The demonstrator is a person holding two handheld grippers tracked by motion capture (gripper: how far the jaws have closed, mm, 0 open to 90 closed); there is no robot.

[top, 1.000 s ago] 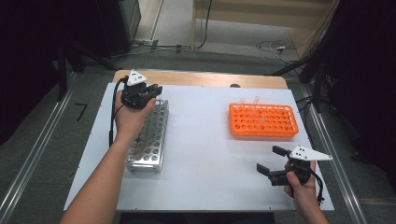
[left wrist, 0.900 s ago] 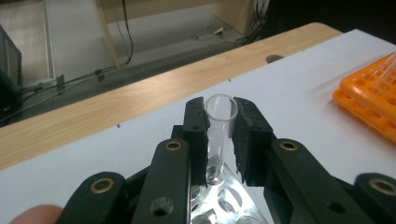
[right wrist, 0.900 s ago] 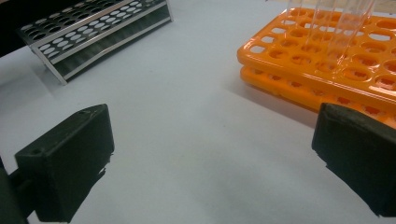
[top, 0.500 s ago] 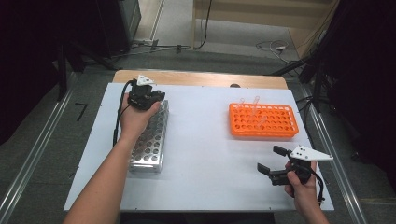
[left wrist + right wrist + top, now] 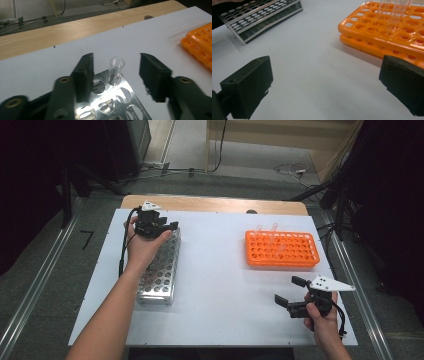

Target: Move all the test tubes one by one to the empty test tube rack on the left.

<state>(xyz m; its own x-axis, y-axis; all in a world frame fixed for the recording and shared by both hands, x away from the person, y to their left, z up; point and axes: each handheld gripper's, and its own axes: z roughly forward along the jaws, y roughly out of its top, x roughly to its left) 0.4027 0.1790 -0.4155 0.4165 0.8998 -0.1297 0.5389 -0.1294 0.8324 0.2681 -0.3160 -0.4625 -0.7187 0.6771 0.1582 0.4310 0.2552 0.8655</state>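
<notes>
A clear glass test tube (image 5: 116, 68) stands upright in a far corner hole of the perforated silver metal rack (image 5: 159, 270), between the left gripper's (image 5: 159, 227) wide-spread jaws, untouched. The right gripper (image 5: 291, 292), jaws wide, hovers near the orange plastic rack (image 5: 282, 250), whose tubes (image 5: 395, 15) are faint and cut off.

You worked in a lab setup — a metal tube rack (image 5: 159, 267), an orange rack (image 5: 282, 249), cables (image 5: 292, 169) trailing across the floor.
</notes>
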